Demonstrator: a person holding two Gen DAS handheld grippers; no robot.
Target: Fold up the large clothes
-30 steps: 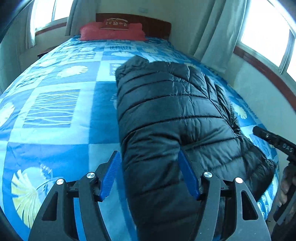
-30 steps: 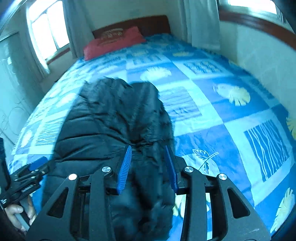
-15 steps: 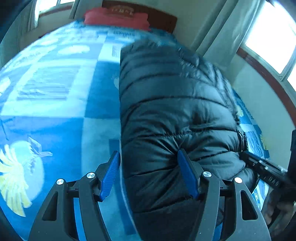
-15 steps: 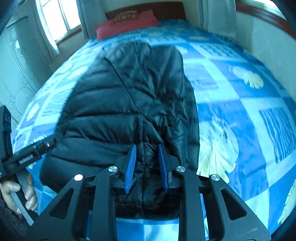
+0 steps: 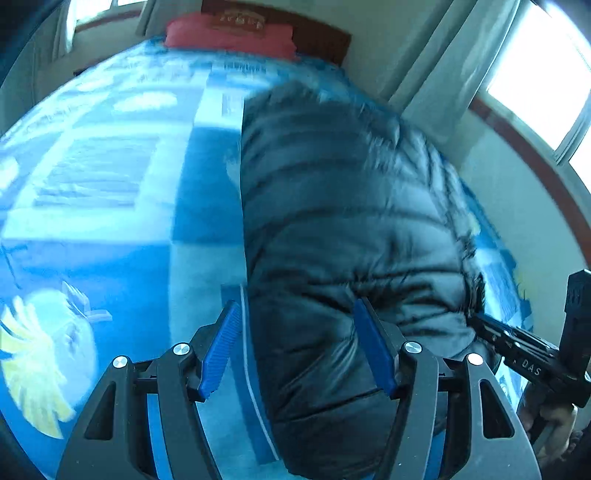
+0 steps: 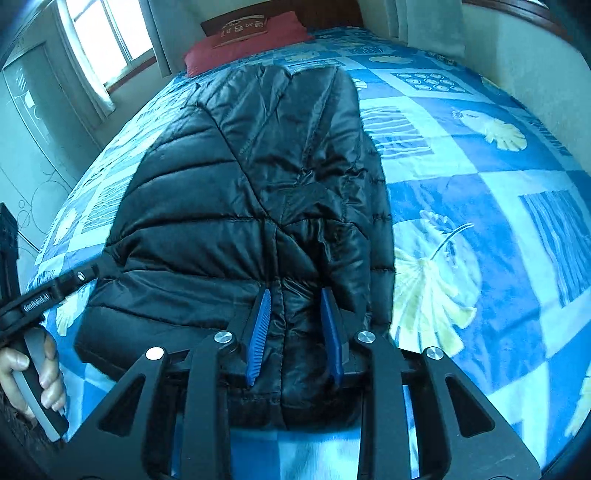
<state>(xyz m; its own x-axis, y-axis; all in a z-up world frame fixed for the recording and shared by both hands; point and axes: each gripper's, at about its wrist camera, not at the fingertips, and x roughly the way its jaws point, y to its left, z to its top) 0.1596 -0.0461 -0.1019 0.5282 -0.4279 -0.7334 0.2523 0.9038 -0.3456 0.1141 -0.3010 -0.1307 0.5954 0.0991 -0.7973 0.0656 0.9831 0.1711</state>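
— What is lying around you?

— A bed [image 5: 110, 229] with a blue patchwork cover is filling the room, a red pillow [image 5: 229, 33] is sitting at the headboard, and curtains are hanging by the bright windows. The black puffer jacket [image 5: 332, 221] is lying lengthwise on the cover, its hem towards me.

— What is your left camera showing?

— This view is blurring. My left gripper [image 5: 299, 347] is standing fairly wide over the near left edge of the jacket. A thick fold is bulging between the blue pads; the right pad [image 5: 373, 350] is pressing into the fabric, while I cannot tell whether the left pad is touching it. At the far right, my other tool is reaching to the jacket's edge.

— And the right camera?

— Here the picture is sharp. My right gripper [image 6: 295, 332] is sitting at the hem, near the jacket's [image 6: 236, 177] right side, with a narrow ridge of fabric between the pads [image 6: 258, 332]. The jaws are opening, yet both pads are pressing on the ridge. At the left edge my left hand [image 6: 33, 376] is gripping its handle.
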